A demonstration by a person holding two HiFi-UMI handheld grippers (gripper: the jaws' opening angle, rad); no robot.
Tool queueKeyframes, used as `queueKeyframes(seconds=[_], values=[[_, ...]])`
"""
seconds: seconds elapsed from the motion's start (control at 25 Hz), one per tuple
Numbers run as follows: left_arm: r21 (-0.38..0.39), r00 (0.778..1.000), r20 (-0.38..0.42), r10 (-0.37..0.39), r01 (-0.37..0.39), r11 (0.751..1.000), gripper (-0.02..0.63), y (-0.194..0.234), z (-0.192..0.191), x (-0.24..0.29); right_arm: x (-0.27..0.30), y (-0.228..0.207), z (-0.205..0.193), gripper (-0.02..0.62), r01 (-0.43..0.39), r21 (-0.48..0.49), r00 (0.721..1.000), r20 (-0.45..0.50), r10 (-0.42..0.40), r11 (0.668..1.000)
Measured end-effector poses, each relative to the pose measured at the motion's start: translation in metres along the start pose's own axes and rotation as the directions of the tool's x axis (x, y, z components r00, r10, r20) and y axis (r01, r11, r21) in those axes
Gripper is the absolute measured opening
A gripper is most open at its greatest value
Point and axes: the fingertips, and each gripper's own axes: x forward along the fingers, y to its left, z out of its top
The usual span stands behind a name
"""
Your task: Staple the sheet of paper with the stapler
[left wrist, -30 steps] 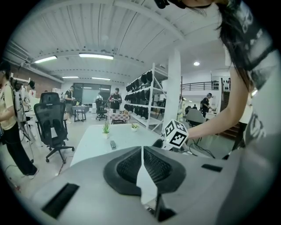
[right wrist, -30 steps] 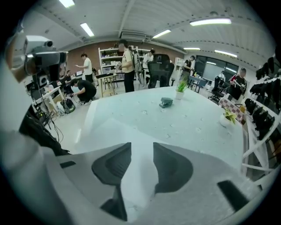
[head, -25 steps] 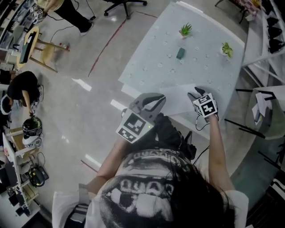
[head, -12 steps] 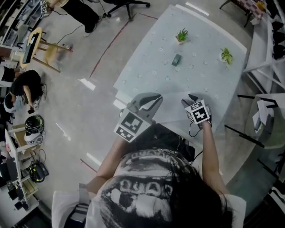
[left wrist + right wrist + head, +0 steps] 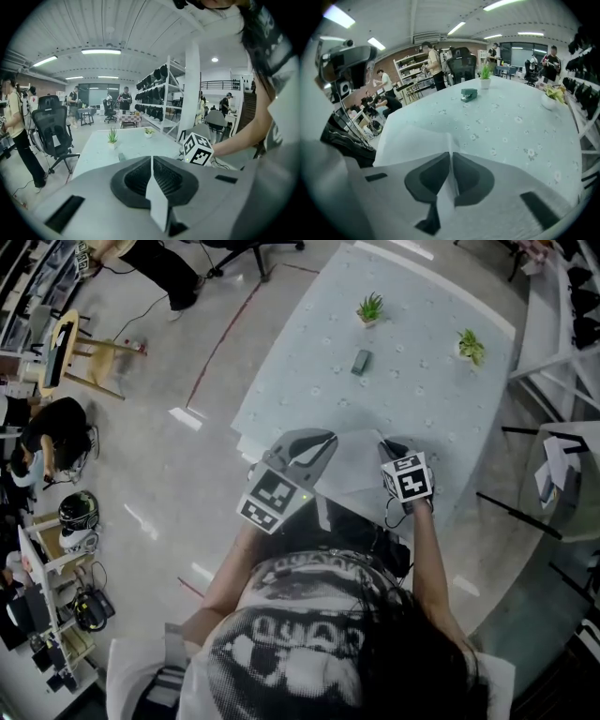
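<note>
A white sheet of paper [image 5: 352, 465] lies over the near edge of the pale flowered table [image 5: 422, 399]. My left gripper [image 5: 314, 442] is shut on the sheet's left side; in the left gripper view the paper [image 5: 157, 201] stands edge-on between the closed jaws [image 5: 152, 161]. My right gripper [image 5: 389, 448] has just been closing, and its jaws [image 5: 451, 157] now pinch the sheet [image 5: 417, 140] on the right side. The small green stapler [image 5: 361, 361] sits alone further up the table, also visible as a stapler [image 5: 468, 95] in the right gripper view.
Two small potted plants [image 5: 369, 307] [image 5: 470, 345] stand at the table's far end. A white shelf rack [image 5: 562, 324] stands right of the table. On the floor to the left are a wooden stool [image 5: 70, 343], people and gear.
The right gripper's jaws, open before, have closed on the sheet's right side. The left gripper has shifted a little along the table's near edge, still pinching the paper.
</note>
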Motion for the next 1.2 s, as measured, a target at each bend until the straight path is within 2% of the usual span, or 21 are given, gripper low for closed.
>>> queueKeyframes(seconds=[0.12, 0.28, 0.52, 0.72, 1.2], values=[[0.009, 1.000, -0.014, -0.017, 0.017, 1.000, 0.014, 0.007, -0.003, -0.003, 0.000, 0.001, 0.004, 0.025, 0.003, 0.143, 0.999, 0.037, -0.008, 0.990], [0.023, 0.999, -0.018, -0.033, 0.033, 0.999, 0.014, 0.022, -0.004, -0.009, 0.002, 0.000, 0.015, 0.021, 0.031, 0.326, 0.995, 0.083, -0.061, 0.945], [0.054, 0.997, -0.007, -0.080, 0.081, 0.995, 0.014, 0.048, -0.004, -0.027, 0.012, -0.002, 0.048, 0.020, 0.056, 0.466, 0.980, 0.142, -0.137, 0.883], [0.075, 0.992, 0.015, -0.124, 0.123, 0.990, 0.014, 0.067, -0.002, -0.039, 0.023, -0.010, 0.070, 0.019, 0.064, 0.526, 0.975, 0.149, -0.166, 0.848], [0.084, 0.982, 0.040, -0.183, 0.179, 0.980, 0.014, 0.112, -0.010, -0.053, 0.036, -0.034, 0.091, 0.020, 0.162, 0.524, 0.969, 0.076, -0.236, 0.836]])
